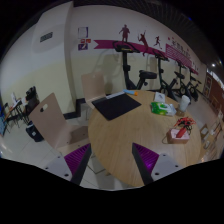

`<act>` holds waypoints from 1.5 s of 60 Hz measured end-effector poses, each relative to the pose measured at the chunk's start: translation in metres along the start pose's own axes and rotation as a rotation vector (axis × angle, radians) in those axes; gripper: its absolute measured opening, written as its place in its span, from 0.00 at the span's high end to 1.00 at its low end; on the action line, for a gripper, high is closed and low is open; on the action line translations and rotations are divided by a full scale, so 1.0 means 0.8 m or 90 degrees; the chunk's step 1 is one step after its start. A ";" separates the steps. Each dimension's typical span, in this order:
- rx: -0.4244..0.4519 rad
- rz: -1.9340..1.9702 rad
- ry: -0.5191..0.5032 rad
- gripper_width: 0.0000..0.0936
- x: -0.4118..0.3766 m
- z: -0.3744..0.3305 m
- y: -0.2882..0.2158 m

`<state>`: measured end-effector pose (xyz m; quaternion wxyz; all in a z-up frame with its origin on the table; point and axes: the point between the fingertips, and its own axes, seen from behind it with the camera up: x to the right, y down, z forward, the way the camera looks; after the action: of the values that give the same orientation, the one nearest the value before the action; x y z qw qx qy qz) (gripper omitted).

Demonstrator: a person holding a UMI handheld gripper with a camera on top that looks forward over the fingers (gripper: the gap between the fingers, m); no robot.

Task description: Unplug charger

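No writing anywhere here is clear enough to read. The only markings are on the far wall [60,35]: a magenta band [150,45] running along it with dark figures of people in motion above, and any lettering in it is too small to make out.

Starting at the left, a cluttered spot by the wall holds some small dark items that cannot be identified. Next to it a light wooden chair [47,118] stands pulled up close to the round wooden table [130,140], its back tilted toward the wall.

On the table, a dark flat rectangular mat or laptop [113,104] lies toward the far left part of the top. Further right sits a green and white package [160,105], then a pale rounded object [183,101] near the far rim. Closer to the near right rim is a small box with red items [181,129] in it.

Beyond the table, dark exercise machines [150,72] stand against the wall.

The gripper [111,160] hangs above the table's near edge with its jaws apart, purple pads [76,158] showing on the inner faces, and only bare tabletop between them. Nothing is held.

I cannot pick out a charger, plug or socket; if one is among the things on the table, it is too small to tell.
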<state>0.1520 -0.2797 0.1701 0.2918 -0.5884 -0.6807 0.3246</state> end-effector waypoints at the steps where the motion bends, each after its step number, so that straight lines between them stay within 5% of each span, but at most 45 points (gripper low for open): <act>1: 0.002 0.001 0.005 0.08 0.000 0.009 0.002; 52: 0.039 0.107 0.224 0.09 0.382 0.035 0.070; 69: 0.126 0.084 0.203 0.08 0.455 0.095 0.062; 90: 0.140 0.079 0.170 0.09 0.506 0.217 0.043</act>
<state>-0.0180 0.1077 0.0418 0.4216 -0.6317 -0.5587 0.3334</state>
